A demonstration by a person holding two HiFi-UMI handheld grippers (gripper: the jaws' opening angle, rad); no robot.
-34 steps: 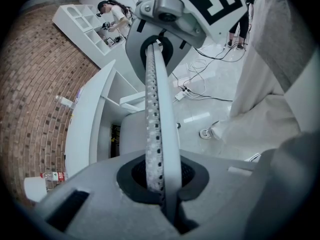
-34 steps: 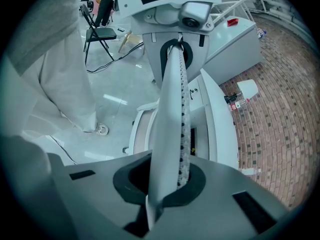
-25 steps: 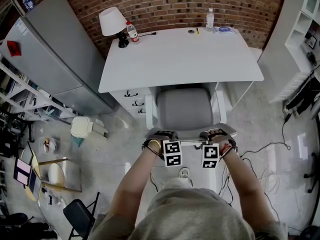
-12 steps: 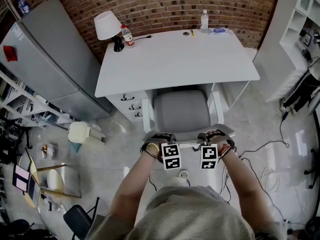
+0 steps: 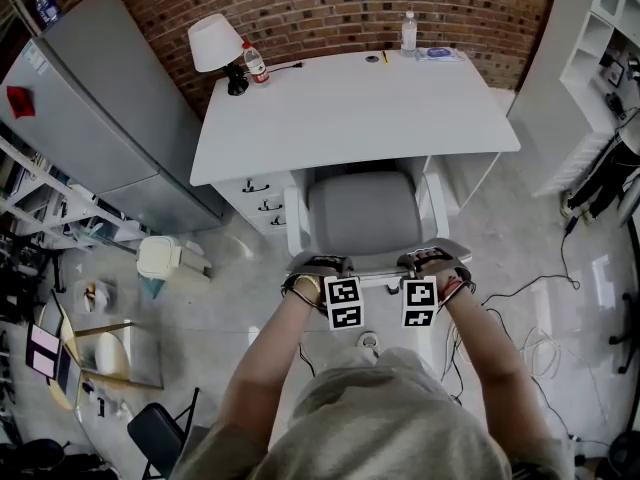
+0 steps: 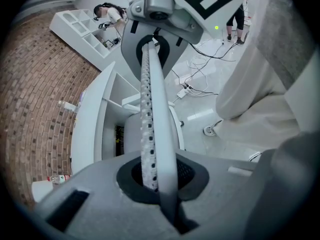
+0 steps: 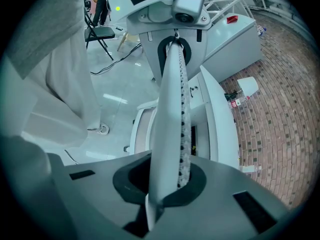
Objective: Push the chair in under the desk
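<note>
A grey office chair with white armrests stands at the white desk, the front of its seat tucked under the desk's near edge. Both grippers clamp the top rim of the chair's backrest. My left gripper is shut on the rim's left part, my right gripper on its right part. In the left gripper view the thin white rim with perforated mesh runs straight out from between the jaws of the left gripper. The right gripper view shows the same rim held in the right gripper.
A lamp and a bottle stand on the desk's far left, another bottle at the back. A drawer unit sits under the desk's left side. A grey cabinet and a white bin are left, with cables on the floor to the right.
The chair and both grippers have slid a little toward the desk, and more of the seat lies under the desktop. Both grips are unchanged.
</note>
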